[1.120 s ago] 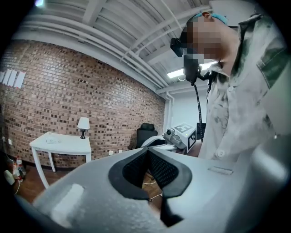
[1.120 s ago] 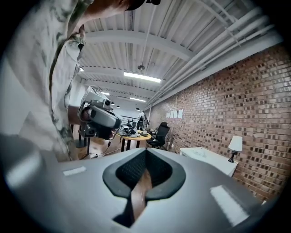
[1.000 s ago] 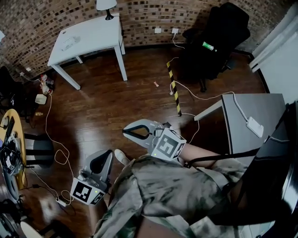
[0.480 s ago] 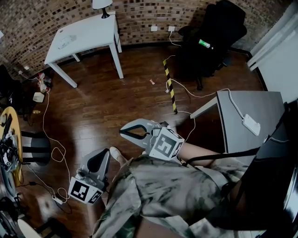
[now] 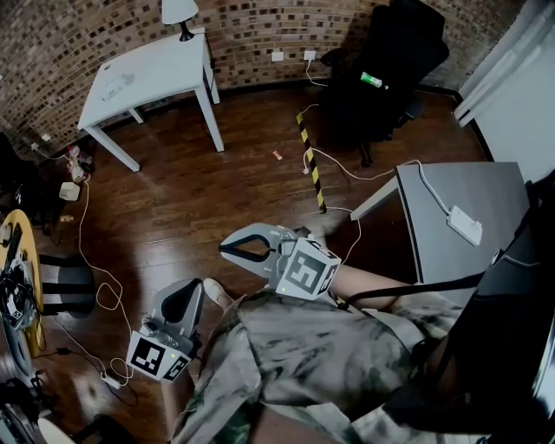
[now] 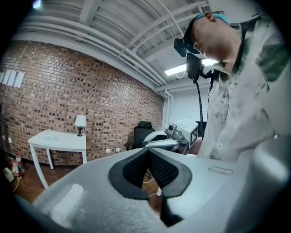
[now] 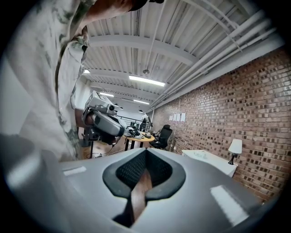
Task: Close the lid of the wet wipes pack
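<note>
Both grippers are held low against the person's patterned shirt (image 5: 321, 355), above a dark wooden floor (image 5: 199, 191). The left gripper (image 5: 197, 284) is seen at 7 o'clock in the head view, and the right gripper (image 5: 223, 248) just right of centre, pointing toward 9 o'clock. In the left gripper view the jaws of the left gripper (image 6: 146, 150) are pressed together at their tips, with nothing caught between them. The same is seen of the right gripper (image 7: 146, 152) in its own view.

A white table (image 5: 165, 69) is set at 11 o'clock by the brick wall, well apart from both grippers. A lamp (image 5: 179, 12) is carried at its far edge, and a pale flat item (image 5: 115, 84) lies on its top. Whether this is the wet wipes pack cannot be told, nor can any lid or print be made out.

A black chair (image 5: 390, 69) with a small green tag (image 5: 371, 81), too small to be read, is found at 1 o'clock. A grey table (image 5: 434, 251) stands at 3 o'clock. Only black-and-white square markers are borne on the gripper cubes.
</note>
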Demonstrator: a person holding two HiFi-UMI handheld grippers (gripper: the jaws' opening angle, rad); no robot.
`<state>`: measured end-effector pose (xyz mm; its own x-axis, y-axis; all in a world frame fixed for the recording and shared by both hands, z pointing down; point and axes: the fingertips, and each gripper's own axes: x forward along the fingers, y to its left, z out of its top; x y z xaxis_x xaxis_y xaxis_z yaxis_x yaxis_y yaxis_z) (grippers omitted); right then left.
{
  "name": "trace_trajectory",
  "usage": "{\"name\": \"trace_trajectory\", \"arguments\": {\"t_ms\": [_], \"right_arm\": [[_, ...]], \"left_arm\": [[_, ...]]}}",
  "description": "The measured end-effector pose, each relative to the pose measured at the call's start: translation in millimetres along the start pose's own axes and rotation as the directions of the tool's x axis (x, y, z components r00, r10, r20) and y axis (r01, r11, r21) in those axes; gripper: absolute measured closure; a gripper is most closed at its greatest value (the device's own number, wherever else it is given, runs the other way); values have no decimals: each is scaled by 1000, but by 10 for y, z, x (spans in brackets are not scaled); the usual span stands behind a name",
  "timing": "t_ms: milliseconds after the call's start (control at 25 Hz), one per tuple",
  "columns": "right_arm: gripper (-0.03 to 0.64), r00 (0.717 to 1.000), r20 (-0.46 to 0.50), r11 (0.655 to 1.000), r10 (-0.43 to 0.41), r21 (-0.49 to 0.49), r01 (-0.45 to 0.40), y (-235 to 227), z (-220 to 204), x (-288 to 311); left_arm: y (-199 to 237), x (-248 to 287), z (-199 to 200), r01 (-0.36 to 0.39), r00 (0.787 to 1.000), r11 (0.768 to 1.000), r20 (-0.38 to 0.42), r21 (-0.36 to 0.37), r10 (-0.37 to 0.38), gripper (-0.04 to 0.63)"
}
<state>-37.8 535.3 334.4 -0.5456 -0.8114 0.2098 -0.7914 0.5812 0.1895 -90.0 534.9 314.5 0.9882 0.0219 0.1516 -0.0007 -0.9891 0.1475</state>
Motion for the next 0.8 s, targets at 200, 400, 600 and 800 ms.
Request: {"name": "trace_trajectory", "arguments": {"t_ms": [200, 400, 600, 800], "right_arm": [[612, 1000, -6, 1000, -13, -3, 13, 10, -8, -65], [612, 1000, -6, 1000, -11, -14, 11, 53, 20, -36], [612, 1000, -14, 1000, -3, -19, 3, 122, 30, -18], [612, 1000, -23, 1000, 3, -21, -3, 139, 14, -6]], "left_arm": [[-68, 16, 1, 16, 1000, 1000, 0, 13, -16, 597], [-64, -49, -14, 14, 1000, 1000, -1, 13, -14, 597], [-78, -89, -40, 13, 1000, 1000, 6, 8, -13, 597], [-78, -115, -62, 9, 1000, 1000, 8, -1, -9, 597]]}}
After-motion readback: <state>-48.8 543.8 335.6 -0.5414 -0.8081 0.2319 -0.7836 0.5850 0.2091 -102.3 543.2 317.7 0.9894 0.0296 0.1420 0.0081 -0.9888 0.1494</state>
